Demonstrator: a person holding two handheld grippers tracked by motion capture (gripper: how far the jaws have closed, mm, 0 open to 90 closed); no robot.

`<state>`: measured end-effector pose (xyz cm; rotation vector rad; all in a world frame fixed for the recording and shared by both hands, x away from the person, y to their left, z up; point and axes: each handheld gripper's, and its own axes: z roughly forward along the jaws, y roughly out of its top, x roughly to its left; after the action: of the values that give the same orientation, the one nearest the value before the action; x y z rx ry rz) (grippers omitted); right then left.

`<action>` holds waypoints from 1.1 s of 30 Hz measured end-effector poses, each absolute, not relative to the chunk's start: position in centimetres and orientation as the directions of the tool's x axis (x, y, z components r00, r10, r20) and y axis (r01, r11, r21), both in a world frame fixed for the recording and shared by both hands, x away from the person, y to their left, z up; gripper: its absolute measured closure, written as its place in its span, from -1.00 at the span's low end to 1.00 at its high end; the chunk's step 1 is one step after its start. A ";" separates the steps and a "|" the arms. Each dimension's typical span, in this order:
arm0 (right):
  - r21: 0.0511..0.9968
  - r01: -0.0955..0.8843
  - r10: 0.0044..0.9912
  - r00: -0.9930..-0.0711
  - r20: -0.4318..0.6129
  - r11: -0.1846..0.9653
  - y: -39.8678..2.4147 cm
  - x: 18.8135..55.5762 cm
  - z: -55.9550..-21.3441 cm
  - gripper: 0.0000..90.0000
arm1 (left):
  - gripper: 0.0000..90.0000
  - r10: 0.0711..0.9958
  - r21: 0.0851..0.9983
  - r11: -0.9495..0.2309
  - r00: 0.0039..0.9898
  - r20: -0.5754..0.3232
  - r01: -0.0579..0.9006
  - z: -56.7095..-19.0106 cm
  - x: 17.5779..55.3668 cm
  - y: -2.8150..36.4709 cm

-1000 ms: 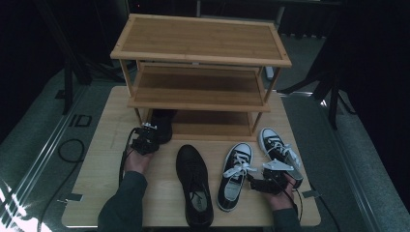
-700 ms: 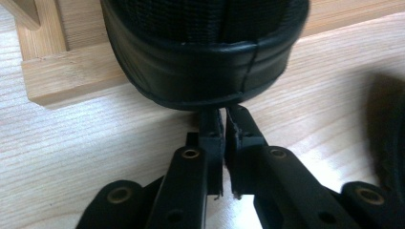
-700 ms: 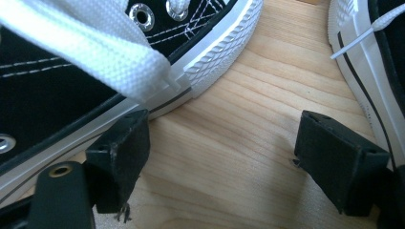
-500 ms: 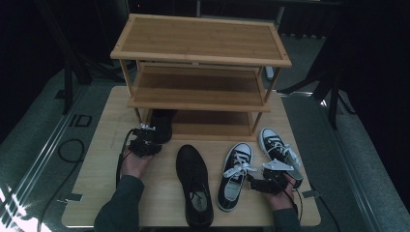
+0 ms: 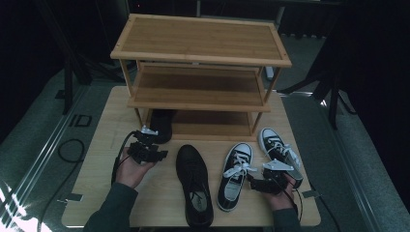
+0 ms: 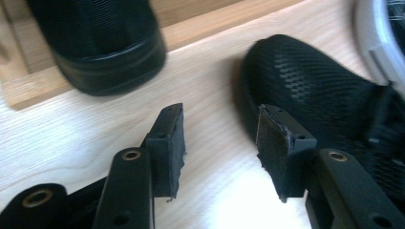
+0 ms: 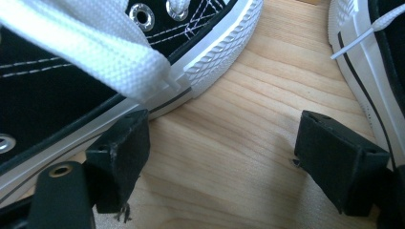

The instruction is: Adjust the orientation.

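Progress check: 1 black shoe (image 5: 162, 124) sits on the rack (image 5: 203, 104)'s bottom shelf, left of centre; left claw (image 5: 157, 145) just opened, empty. Second black shoe (image 5: 195, 183) and 2 sneakers (image 5: 235, 175) wait on the counter (image 5: 96, 169); right claw (image 5: 255, 180) apart, empty.

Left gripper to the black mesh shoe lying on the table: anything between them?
Nothing visible. The left gripper, its jaws just opened and empty, hangs over bare table; the black mesh shoe lies right beside one of its fingers. The other black shoe sits on the rack's bottom shelf, off to the side.
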<state>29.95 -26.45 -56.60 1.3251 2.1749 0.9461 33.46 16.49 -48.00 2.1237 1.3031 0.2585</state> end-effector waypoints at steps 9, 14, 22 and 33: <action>0.734 0.603 0.890 -0.456 -0.005 0.313 -26.5 29.9 -56.6 -0.57 | 0.09 0.787 0.605 -0.395 0.594 -0.166 0.692 -46.8 31.9 14.2; 0.734 0.603 0.890 -0.455 -0.004 0.312 -26.4 29.9 -56.6 -0.57 | 0.07 0.764 0.596 -0.424 0.623 -0.168 0.682 -46.1 31.3 13.2; 0.734 0.603 0.890 -0.455 -0.004 0.312 -26.4 29.9 -56.6 -0.57 | -0.01 0.747 0.585 -0.461 0.648 -0.151 0.668 -45.4 30.9 12.0; 0.733 0.604 0.890 -0.455 -0.004 0.312 -26.4 29.9 -56.6 -0.57 | -0.22 0.718 0.573 -0.492 0.677 -0.158 0.655 -45.1 30.5 11.1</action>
<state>29.94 -26.44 -56.58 1.3275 2.1743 0.9457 30.51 11.10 -45.07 2.2787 1.0527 0.1352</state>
